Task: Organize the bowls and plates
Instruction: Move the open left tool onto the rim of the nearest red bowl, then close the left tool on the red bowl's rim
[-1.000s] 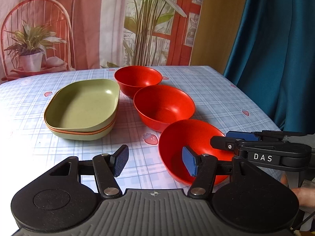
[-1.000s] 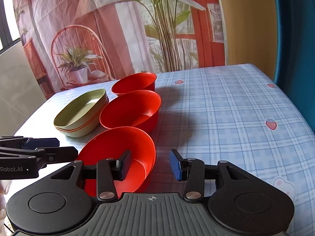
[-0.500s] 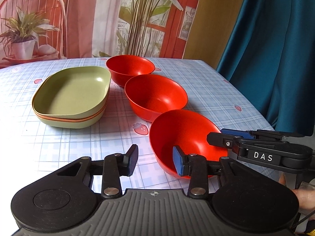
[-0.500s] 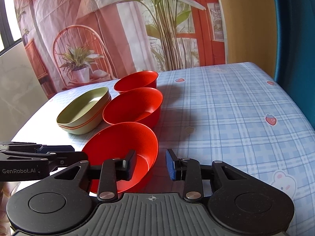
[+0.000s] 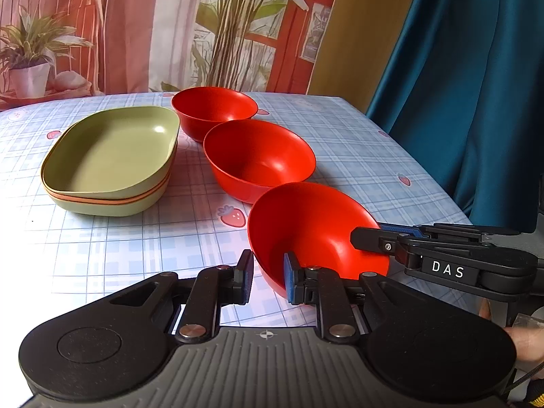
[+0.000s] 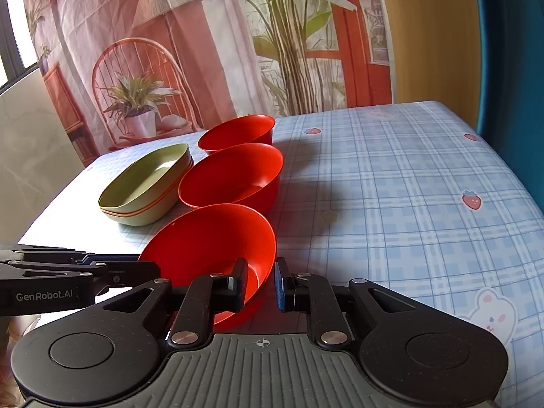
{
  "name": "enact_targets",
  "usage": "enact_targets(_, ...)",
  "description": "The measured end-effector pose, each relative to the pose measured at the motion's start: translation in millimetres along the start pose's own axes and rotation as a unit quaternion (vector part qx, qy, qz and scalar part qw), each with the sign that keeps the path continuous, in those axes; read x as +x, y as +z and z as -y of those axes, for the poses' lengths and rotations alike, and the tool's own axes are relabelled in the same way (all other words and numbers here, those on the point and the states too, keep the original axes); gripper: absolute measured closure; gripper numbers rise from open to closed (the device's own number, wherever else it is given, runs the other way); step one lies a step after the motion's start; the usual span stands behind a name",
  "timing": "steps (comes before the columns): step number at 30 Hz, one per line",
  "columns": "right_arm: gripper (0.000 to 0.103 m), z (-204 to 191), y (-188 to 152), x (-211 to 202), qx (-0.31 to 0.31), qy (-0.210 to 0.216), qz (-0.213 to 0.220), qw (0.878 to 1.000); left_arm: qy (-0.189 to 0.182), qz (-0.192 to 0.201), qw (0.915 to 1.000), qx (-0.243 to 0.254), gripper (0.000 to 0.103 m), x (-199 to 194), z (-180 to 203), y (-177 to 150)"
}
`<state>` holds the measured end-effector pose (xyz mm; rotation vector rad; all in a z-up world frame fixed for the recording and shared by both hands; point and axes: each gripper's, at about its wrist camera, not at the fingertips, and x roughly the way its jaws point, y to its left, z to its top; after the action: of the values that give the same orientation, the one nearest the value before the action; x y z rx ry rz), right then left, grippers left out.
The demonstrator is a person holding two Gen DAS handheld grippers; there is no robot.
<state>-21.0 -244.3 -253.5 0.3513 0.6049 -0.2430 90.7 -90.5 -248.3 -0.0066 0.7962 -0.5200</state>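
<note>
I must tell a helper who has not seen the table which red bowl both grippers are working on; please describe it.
On the blue checked tablecloth, three round red plastic bowls stand in a row beside stacked green plates. It is the nearest bowl. Unlike its neighbours, it alone has the left gripper and right gripper closing over its rim.
</note>
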Motion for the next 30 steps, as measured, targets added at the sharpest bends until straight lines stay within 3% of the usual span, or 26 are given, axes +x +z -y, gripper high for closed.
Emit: enact_targets(30, 0.088, -20, 15, -20, -0.006, 0.017, 0.013, 1.000, 0.011, 0.046, 0.9989, 0.006, 0.083, -34, -1, 8)
